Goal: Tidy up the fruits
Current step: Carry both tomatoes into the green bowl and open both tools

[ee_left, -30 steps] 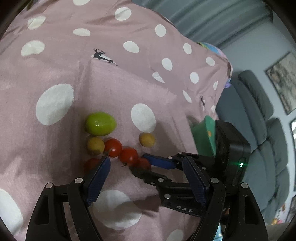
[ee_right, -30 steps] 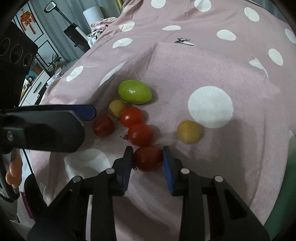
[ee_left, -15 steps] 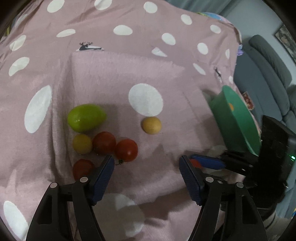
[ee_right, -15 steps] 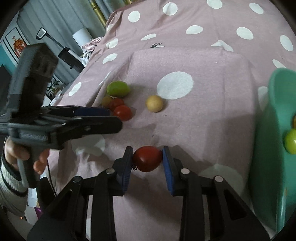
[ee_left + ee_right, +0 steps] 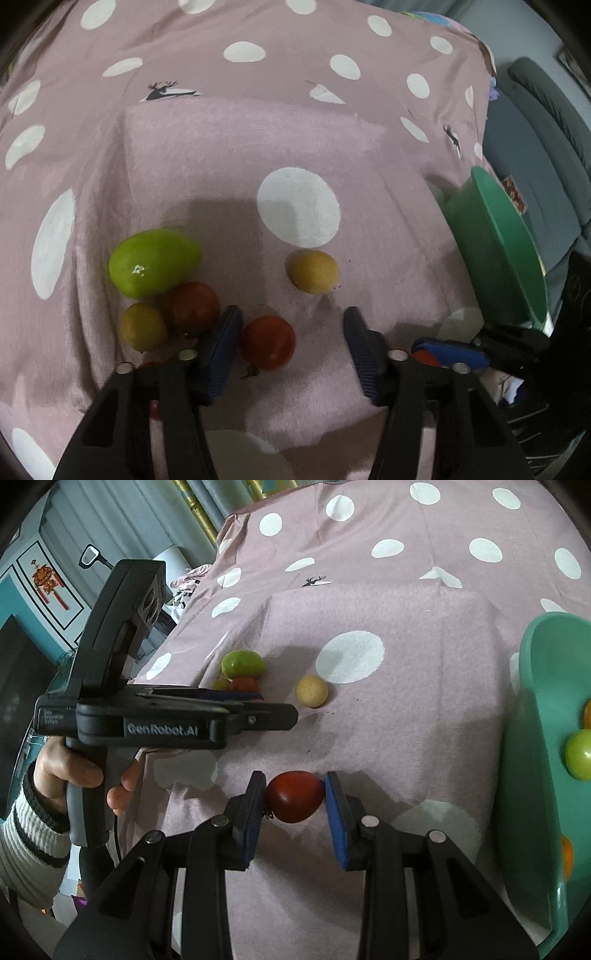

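On the pink dotted cloth lie a green fruit [image 5: 153, 262], a small yellow-green fruit [image 5: 142, 326], a red tomato [image 5: 192, 308] and a round yellow fruit [image 5: 312, 271]. My left gripper [image 5: 291, 314] straddles another red tomato [image 5: 267, 341]. Its jaws are closing; the tomato sits by the left finger with a wide gap to the right one. My right gripper [image 5: 295, 781] is shut on a red tomato [image 5: 295, 797], held above the cloth left of the teal bowl [image 5: 524, 738]. The bowl holds a green fruit [image 5: 580, 753] and orange pieces.
A hand [image 5: 74, 775] in a striped sleeve holds the left gripper's handle, which crosses the right wrist view. A grey sofa [image 5: 535, 147] stands past the cloth's right edge. One more red tomato [image 5: 151, 369] is half hidden under the left finger.
The right gripper carried its tomato from the fruit cluster over toward the bowl. The left gripper came down over the cluster and its jaws narrowed around a red tomato.
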Available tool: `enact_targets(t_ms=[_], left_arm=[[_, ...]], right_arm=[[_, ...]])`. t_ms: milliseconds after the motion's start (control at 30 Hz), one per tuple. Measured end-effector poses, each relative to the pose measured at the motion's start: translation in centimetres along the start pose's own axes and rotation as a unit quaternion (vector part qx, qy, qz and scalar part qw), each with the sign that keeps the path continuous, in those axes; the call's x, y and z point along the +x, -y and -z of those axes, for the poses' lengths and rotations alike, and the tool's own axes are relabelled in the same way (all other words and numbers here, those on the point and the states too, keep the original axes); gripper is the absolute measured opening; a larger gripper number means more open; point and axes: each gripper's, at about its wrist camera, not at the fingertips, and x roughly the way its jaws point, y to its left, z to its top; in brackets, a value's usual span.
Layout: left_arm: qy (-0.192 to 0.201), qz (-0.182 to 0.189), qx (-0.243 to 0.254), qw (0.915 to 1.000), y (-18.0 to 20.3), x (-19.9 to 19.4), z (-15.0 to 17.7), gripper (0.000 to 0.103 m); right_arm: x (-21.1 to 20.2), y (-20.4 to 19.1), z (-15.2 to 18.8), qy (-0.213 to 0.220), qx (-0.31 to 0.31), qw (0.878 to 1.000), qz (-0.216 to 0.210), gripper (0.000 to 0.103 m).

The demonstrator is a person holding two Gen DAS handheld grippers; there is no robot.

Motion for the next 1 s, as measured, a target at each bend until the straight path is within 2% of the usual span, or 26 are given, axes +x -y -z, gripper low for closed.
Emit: enact_targets(t_ms=[200,467,667,1000], left_arm=[[-0.001,-0.005,0.007,1.0,-0.1,-0.1,0.4,0.03],[0.006,0.007,-0.014,0.9999,-0.3,-0.7,1.2,0.029],[0.033,0.025,-0.015,0.999,0.5,-3.2,2.1,0.029],[0.074,0.065,0.022,0.9949,4.5,-6.9,0.8,0.029]], right_arm=[[0.0,0.3,0.1,0.003,0.005,1.0,0.0,0.033],[-0.6,0.4,0.1,0.014,0.01,1.0,0.001,0.033],[-1.9,0.0,0.0,0.032,0.009,0.999,0.001,0.033],[-6.5,0.5,0.0,0.096,0.024,0.995,0.016,0.033]])
